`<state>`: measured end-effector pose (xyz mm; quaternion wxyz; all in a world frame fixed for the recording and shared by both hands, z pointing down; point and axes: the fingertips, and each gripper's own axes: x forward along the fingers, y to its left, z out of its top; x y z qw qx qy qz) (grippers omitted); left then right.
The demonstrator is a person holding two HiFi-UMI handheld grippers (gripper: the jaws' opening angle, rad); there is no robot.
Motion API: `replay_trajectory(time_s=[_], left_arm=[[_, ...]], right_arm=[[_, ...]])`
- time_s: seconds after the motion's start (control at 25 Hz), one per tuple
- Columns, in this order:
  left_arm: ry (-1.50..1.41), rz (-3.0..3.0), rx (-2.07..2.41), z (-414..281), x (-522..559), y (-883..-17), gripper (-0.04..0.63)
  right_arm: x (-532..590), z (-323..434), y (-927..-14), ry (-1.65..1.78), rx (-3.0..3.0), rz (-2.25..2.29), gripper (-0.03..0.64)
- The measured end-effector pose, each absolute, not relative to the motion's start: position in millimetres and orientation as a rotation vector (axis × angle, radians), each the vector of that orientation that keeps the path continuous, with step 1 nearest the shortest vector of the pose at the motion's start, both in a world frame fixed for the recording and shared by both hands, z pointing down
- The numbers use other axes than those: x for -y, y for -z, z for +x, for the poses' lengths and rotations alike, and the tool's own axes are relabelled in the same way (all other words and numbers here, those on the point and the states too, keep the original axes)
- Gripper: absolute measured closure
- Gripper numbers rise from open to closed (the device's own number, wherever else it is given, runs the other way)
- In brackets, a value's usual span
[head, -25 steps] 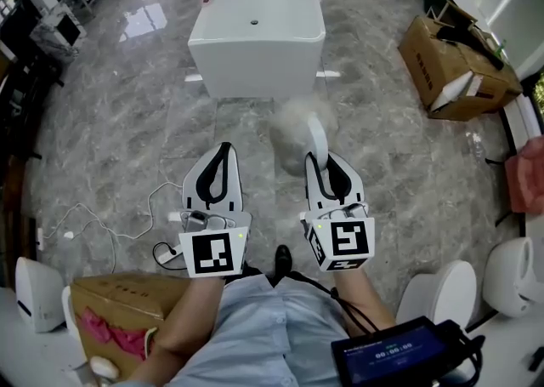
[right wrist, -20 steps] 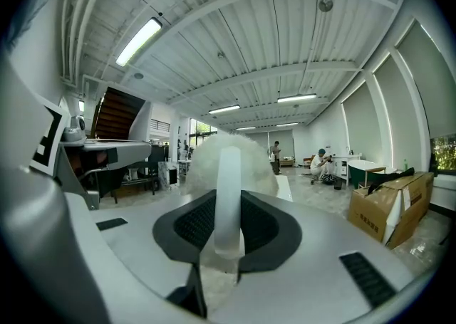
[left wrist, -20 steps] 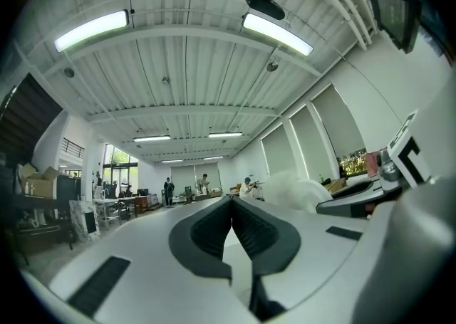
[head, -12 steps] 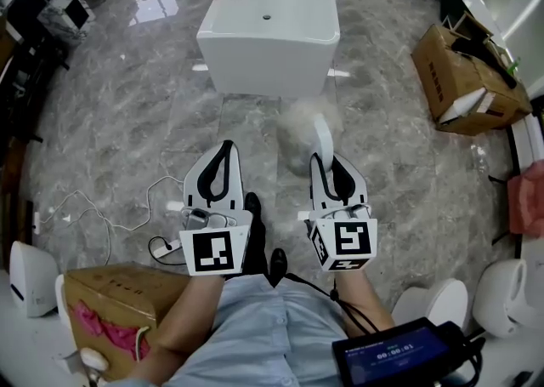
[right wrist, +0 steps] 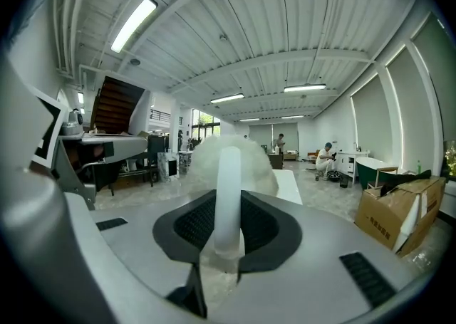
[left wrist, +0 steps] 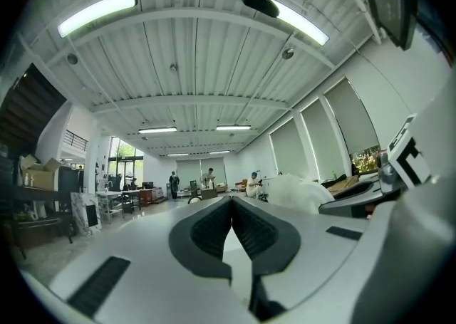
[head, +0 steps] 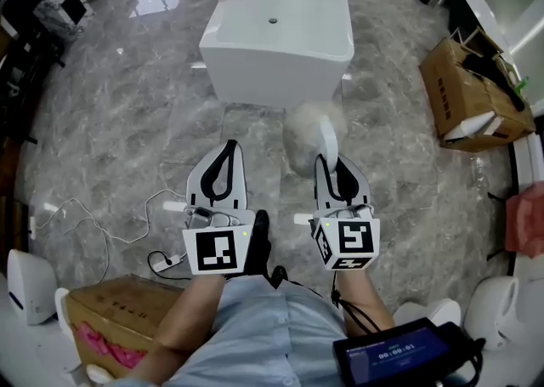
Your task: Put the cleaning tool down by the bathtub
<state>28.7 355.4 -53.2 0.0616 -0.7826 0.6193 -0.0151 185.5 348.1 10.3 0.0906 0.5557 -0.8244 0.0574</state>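
A white bathtub (head: 280, 32) stands on the grey marble floor ahead of me. My right gripper (head: 329, 164) is shut on the white handle (right wrist: 228, 194) of a fluffy white cleaning tool (head: 311, 132), whose head sticks out past the jaws toward the tub. In the right gripper view the fluffy head (right wrist: 229, 164) fills the space just beyond the pads, with the tub's end behind it. My left gripper (head: 226, 152) is level with the right one, its jaws together with nothing between them (left wrist: 231, 219).
An open cardboard box (head: 472, 96) lies to the right of the tub. White cables (head: 110, 224) trail on the floor at left. A box with pink cloth (head: 110, 321) sits at lower left. White fixtures (head: 497, 309) stand at lower right. People are far off in the hall.
The bathtub has come nearer and lower in the head view as I walk toward it. Both grippers keep their pose, the right one still holding the tool.
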Motion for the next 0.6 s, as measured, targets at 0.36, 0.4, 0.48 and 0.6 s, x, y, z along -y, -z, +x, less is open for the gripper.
replay_trajectory(time_s=[0.36,0.4,0.48,0.6], left_arm=[[0.026,-2.375,-1.839,-9.9,-252.2,63.0,0.580],[0.019,-2.374,-1.832,-12.9,-243.0,65.1,0.580],[0.010,-2.374,-1.819,-16.7,-225.3,67.4,0.580],[0.011,-2.386,-1.802,-15.7,-199.9,66.5,0.580]], right_arm=[[-243.8,154.5,11.8,-0.112,2.435,1.693,0.523],[-235.4,153.2,14.3,-0.103,2.431,1.702,0.522],[-220.7,151.5,17.8,-0.087,2.424,1.720,0.522],[-201.8,153.3,18.4,-0.082,2.411,1.742,0.523]])
